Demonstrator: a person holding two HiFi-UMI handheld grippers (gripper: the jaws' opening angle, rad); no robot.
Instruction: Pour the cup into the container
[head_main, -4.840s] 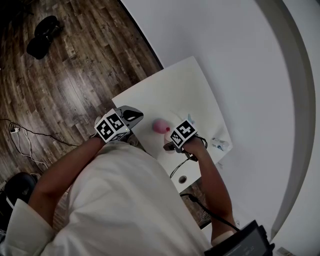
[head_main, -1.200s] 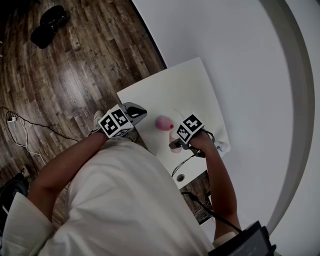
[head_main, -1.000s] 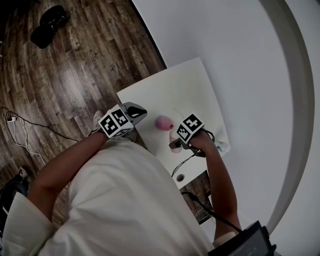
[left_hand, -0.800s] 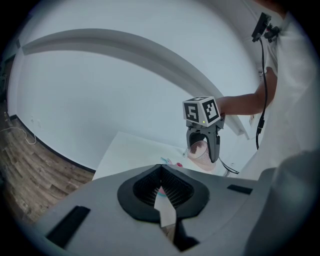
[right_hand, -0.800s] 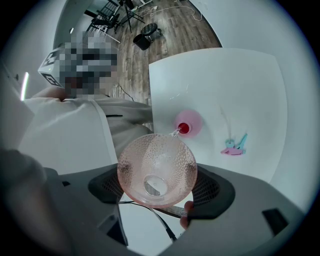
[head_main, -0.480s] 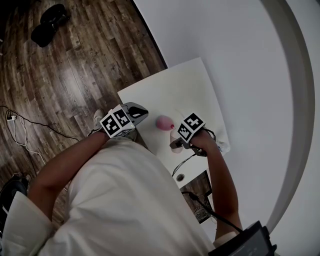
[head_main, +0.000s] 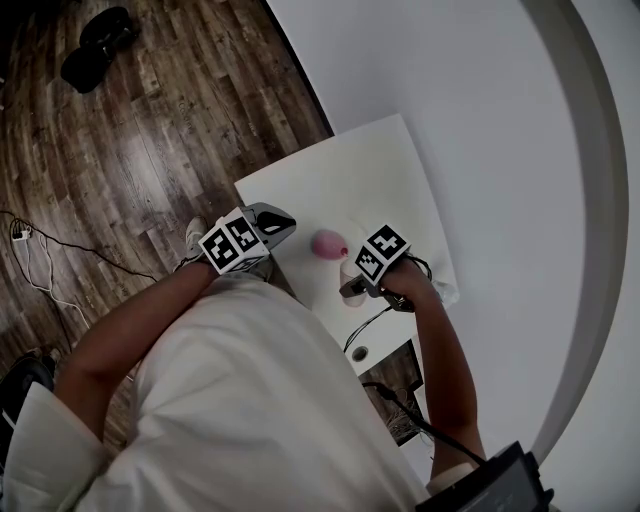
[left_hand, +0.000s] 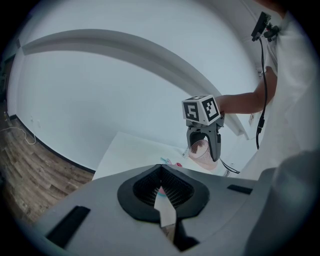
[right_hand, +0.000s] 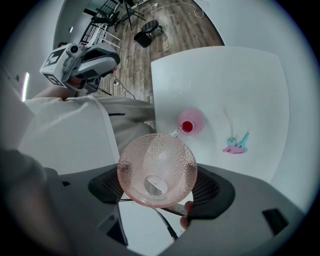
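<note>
"What does the head view show?"

"A person's left gripper (head_main: 270, 226) sits over the near edge of the white table (head_main: 340, 175). The right gripper (head_main: 352, 287) is just beside a pink container (head_main: 326, 243)."

"And the left gripper view?"

"Its jaws are drawn together, with only a thin sliver between them. Beyond them, the right gripper carries a pink cup (left_hand: 202, 150) above the table."

"The right gripper view?"

"Its jaws pinch the dimpled, see-through cup at both sides. The container stands just beyond the rim, red inside. A small turquoise-and-pink item (right_hand: 236, 144) lies near it."
</note>
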